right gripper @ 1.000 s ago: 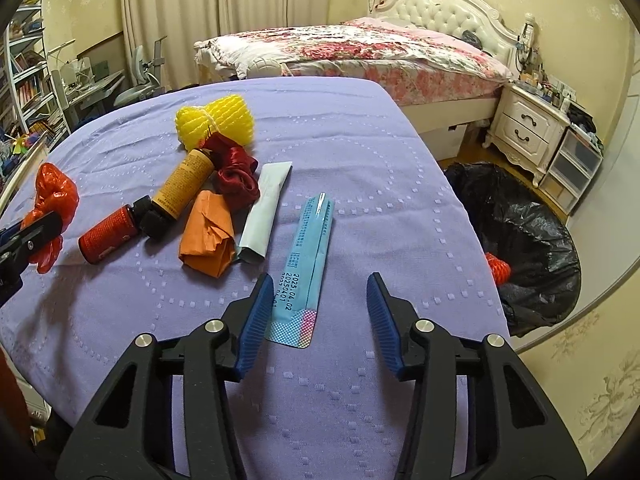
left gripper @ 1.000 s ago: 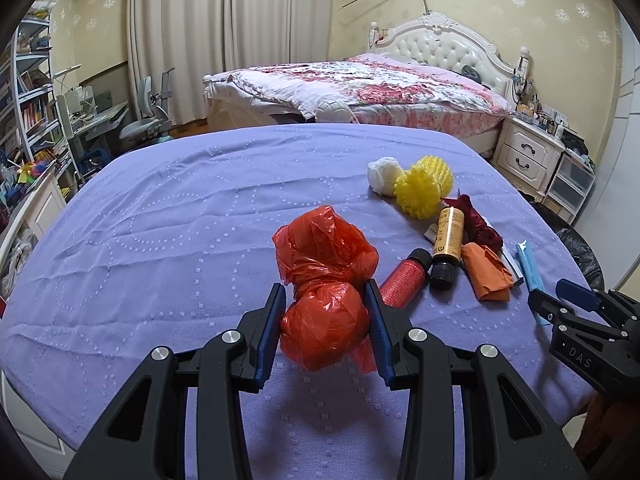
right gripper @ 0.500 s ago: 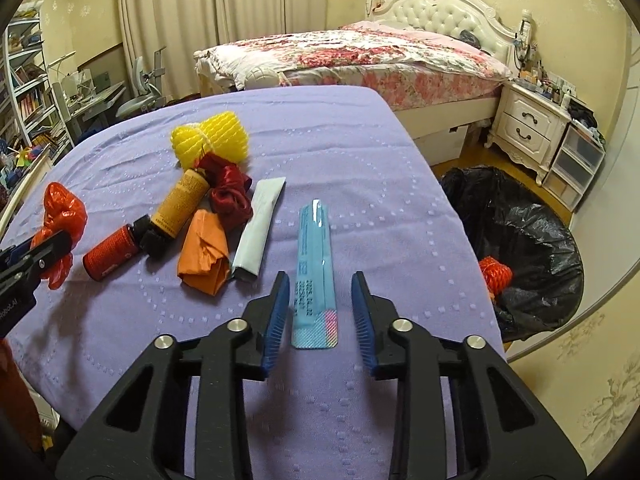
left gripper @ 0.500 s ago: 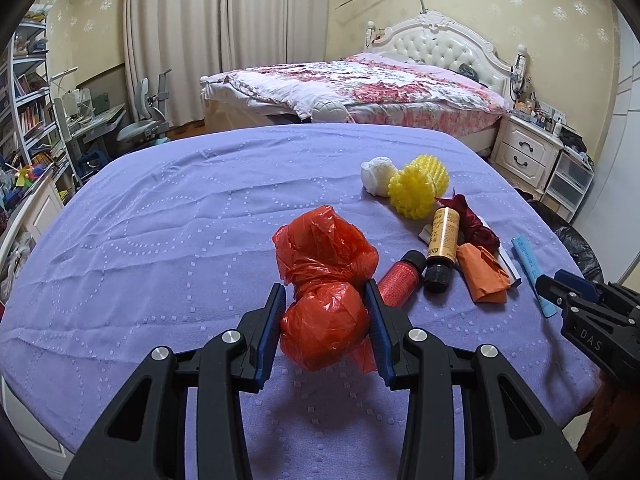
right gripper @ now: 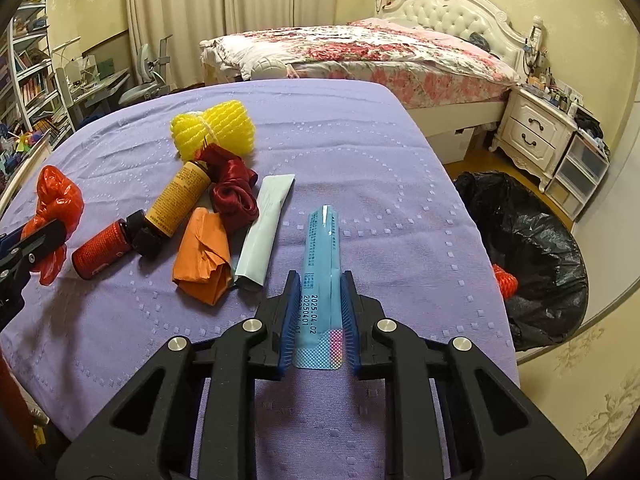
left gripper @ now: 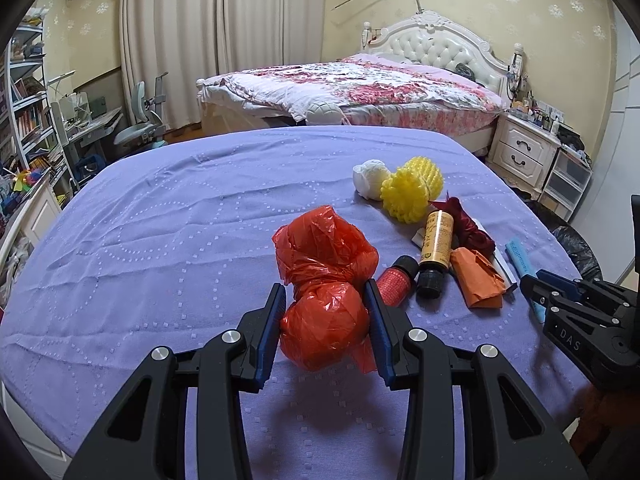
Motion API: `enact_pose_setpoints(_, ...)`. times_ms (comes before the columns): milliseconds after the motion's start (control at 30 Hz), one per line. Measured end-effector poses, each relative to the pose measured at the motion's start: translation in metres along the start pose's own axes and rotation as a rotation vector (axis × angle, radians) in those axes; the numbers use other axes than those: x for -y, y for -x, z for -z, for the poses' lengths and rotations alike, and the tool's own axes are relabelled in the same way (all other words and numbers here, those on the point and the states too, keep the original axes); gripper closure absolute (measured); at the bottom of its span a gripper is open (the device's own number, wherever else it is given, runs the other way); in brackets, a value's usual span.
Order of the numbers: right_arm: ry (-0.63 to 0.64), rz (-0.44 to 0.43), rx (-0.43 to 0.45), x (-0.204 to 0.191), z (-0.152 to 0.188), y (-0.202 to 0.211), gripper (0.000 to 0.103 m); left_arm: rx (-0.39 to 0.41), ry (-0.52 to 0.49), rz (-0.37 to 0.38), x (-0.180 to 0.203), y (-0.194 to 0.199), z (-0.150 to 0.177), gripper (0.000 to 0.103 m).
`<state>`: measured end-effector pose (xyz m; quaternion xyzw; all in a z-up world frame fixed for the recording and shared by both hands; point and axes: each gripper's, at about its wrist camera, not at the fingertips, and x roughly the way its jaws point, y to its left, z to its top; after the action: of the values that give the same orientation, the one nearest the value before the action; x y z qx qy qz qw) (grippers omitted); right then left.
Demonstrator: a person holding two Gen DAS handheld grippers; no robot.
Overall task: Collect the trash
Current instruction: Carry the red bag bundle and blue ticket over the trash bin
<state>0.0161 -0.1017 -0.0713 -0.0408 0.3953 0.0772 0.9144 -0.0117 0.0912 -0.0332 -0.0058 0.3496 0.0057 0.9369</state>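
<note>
My left gripper (left gripper: 325,312) is clamped around the lower bulge of a crumpled red plastic bag (left gripper: 326,276), both blue pads pressed into its sides, the bag sitting on the purple-covered bench (left gripper: 160,232). My right gripper (right gripper: 319,312) has just been closing and its jaws now stand narrow on either side of a flat light-blue sachet (right gripper: 322,264) that lies lengthwise on the cloth, its near end between the pads, which touch its edges. To the left of the sachet lie a pale tube (right gripper: 266,228), a folded orange wrapper (right gripper: 204,256), a dark red ribbon bundle (right gripper: 232,188), an amber bottle (right gripper: 176,200) with a black cap, a small red bottle (right gripper: 102,250) and a yellow foam net (right gripper: 214,130); a white wad (left gripper: 370,178) sits touching the net. Off the bench's right edge, on the floor, a black bin bag (right gripper: 532,248) stands open with something red-orange (right gripper: 505,280) inside.
</note>
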Motion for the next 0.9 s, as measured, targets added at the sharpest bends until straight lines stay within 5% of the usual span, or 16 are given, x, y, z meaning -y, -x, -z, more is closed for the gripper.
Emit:
enact_pose_setpoints(533, -0.067, 0.040, 0.088, 0.033, -0.008, 0.033, 0.083, 0.050, -0.058, 0.083, 0.045, 0.006, -0.020, 0.063)
enact_pose_setpoints(900, -0.170, 0.142, 0.147, 0.102, -0.016, 0.044, 0.083, 0.128, -0.177, 0.196, 0.124, 0.004, -0.050, 0.063)
